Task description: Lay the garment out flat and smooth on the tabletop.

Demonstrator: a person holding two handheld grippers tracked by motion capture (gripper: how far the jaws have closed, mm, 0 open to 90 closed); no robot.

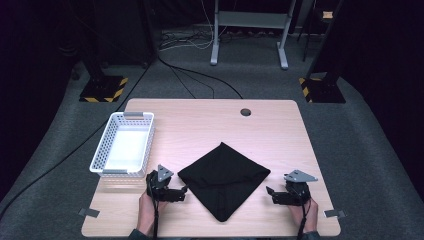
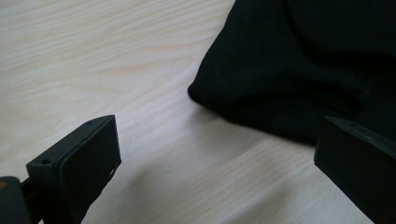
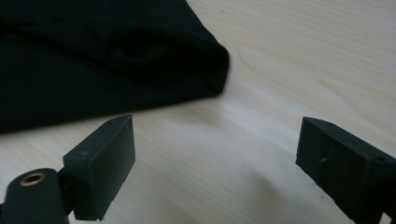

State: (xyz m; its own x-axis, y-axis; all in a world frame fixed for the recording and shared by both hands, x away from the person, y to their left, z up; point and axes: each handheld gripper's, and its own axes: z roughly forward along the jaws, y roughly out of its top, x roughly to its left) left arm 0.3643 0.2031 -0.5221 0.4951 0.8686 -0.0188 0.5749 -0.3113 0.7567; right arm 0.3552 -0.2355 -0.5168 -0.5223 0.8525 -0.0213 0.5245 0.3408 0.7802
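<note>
Fingers [image 2: 79, 168] wide apart, flanking black cloth [image 1: 224, 179]

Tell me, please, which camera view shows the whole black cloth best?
The high view: the black cloth lies there complete, a folded square turned like a diamond on the table. The left gripper view and the right gripper view each show one corner of it, close and dark.

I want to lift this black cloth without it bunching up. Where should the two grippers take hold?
Grip the black cloth at its two side corners, the left gripper coming from the left and the right gripper from the right: both corners point straight at their open fingers.
</note>
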